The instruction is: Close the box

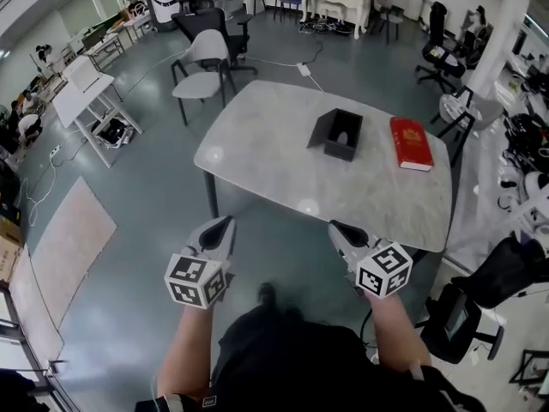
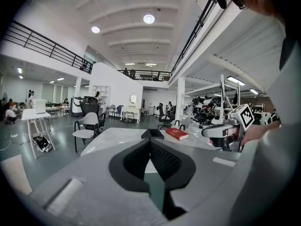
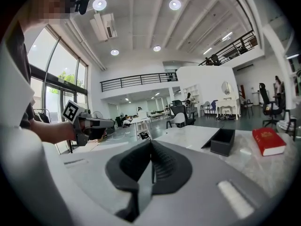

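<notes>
The task is judged to be at the approach: nothing on the box (image 1: 339,136) has been touched yet. The box is seen right of centre in the head view, standing on the worktop (image 1: 274,144). It is open, and its lid (image 1: 318,129) is raised at its left side. A red book (image 1: 411,142) lies just beside it on the right, apart from it.

The left tool (image 1: 225,224) and the right tool (image 1: 337,228) are held low in the frame, short of the worktop's near edge and well apart from the box. In each gripper view the jaws are seen pressed together with nothing between them, so both tools are closed and empty.

For the next move, the tools would have to be carried forward over the worktop to the box. The lid would then need to be caught from its left side and swung over the opening. The light box may have to be steadied by the other tool so that it is not pushed toward the book.

The worktop is pale, marbled and glossy, with rounded corners. It is set on a grey floor (image 1: 129,230) in a large open hall. A grey chair (image 1: 202,67) is placed beyond it, white desks (image 1: 81,88) at the upper left. A railed gallery (image 3: 136,81) and round ceiling lamps (image 2: 149,19) are seen overhead.
</notes>
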Demonstrator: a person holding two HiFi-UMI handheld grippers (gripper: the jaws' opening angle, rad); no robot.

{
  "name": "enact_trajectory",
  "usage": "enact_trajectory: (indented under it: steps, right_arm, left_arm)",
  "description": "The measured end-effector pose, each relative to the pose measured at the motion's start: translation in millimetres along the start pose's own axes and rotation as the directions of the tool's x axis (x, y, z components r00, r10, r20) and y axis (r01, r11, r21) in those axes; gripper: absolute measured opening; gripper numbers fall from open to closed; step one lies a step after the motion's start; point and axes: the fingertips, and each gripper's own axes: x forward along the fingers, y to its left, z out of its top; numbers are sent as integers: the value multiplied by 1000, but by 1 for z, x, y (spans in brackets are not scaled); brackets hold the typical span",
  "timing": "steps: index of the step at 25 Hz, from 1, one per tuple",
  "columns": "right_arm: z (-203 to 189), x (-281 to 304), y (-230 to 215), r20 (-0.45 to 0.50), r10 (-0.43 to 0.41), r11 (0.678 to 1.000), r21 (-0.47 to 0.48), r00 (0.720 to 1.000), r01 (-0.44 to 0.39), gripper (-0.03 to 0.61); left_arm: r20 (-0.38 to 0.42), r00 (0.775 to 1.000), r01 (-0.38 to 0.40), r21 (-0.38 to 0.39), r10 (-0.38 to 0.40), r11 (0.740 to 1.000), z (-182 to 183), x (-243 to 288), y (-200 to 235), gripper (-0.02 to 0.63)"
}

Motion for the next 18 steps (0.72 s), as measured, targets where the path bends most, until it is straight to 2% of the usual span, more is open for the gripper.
enact_trajectory:
  steps: [8, 18]
  right_arm:
    - [2, 39, -37, -51, -22, 1000, 3, 998, 22, 2]
    - [22, 143, -127, -147, -50, 999, 5, 988, 51, 2]
  left_arm:
    - [11, 999, 46, 24, -46, 999, 9, 65, 19, -2]
    - [-3, 995, 102, -59, -102, 993, 16, 200, 96, -2]
